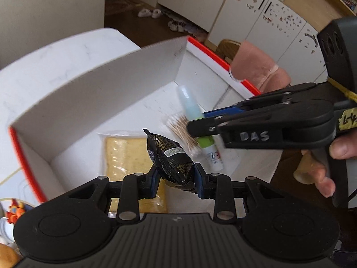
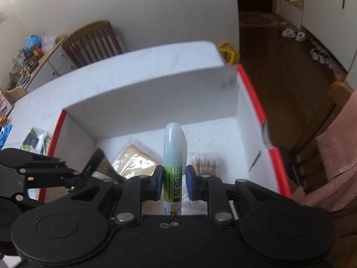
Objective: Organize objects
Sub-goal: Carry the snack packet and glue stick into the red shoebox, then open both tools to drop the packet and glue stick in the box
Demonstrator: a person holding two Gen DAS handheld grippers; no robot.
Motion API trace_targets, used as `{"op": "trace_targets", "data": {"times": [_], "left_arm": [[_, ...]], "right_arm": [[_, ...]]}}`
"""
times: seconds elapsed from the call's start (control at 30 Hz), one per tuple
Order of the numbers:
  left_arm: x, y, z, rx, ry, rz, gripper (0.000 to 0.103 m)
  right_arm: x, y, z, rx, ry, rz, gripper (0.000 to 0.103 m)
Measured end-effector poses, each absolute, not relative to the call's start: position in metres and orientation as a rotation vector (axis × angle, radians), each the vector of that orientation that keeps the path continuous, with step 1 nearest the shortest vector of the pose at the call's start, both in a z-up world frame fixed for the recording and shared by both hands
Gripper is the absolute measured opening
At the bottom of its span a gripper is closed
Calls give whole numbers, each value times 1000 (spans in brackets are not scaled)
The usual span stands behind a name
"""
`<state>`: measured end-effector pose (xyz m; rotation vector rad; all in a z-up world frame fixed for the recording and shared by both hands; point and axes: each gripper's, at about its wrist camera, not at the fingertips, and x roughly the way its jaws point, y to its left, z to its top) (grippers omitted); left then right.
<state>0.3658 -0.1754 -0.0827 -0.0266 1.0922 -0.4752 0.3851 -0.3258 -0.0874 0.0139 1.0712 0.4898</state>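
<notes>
Two grippers hang over one white box (image 2: 156, 93) with red edges: the left gripper (image 1: 177, 176) pinches one black foil sachet (image 1: 170, 158), the right gripper (image 2: 173, 184) clamps one green-labelled glue stick (image 2: 174, 156) with a pale cap. One yellow cloth packet (image 1: 125, 154) and one cotton swab bundle (image 1: 181, 129) lie inside. The box sits on a white marble table (image 2: 107, 78) beside one wooden chair (image 2: 93, 42).

Bright daylight, motion blur, heavy fisheye bend at edges.
</notes>
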Motion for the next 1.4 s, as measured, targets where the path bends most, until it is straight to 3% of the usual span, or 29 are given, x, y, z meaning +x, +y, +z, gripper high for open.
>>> {"op": "trace_targets", "data": {"times": [0.6, 0.8, 0.83, 0.9, 0.93, 0.97, 1.4], "left_arm": [[379, -182, -117, -113, 1214, -477, 31], [380, -192, -118, -64, 1215, -470, 31], [380, -194, -117, -52, 1215, -466, 33], [379, -196, -115, -42, 1209, -471, 48], [379, -197, -113, -44, 1203, -474, 66], [378, -197, -111, -36, 1194, -468, 76], [360, -191, -77, -18, 1080, -411, 76]], "right_arm": [[397, -325, -114, -27, 1159, 484, 21], [397, -324, -112, -48, 1148, 500, 27], [397, -325, -112, -50, 1147, 501, 28], [397, -325, -111, -51, 1144, 505, 30], [397, -327, -110, -47, 1140, 504, 31], [396, -328, -109, -43, 1138, 504, 31], [384, -344, -84, -24, 1080, 559, 34]]}}
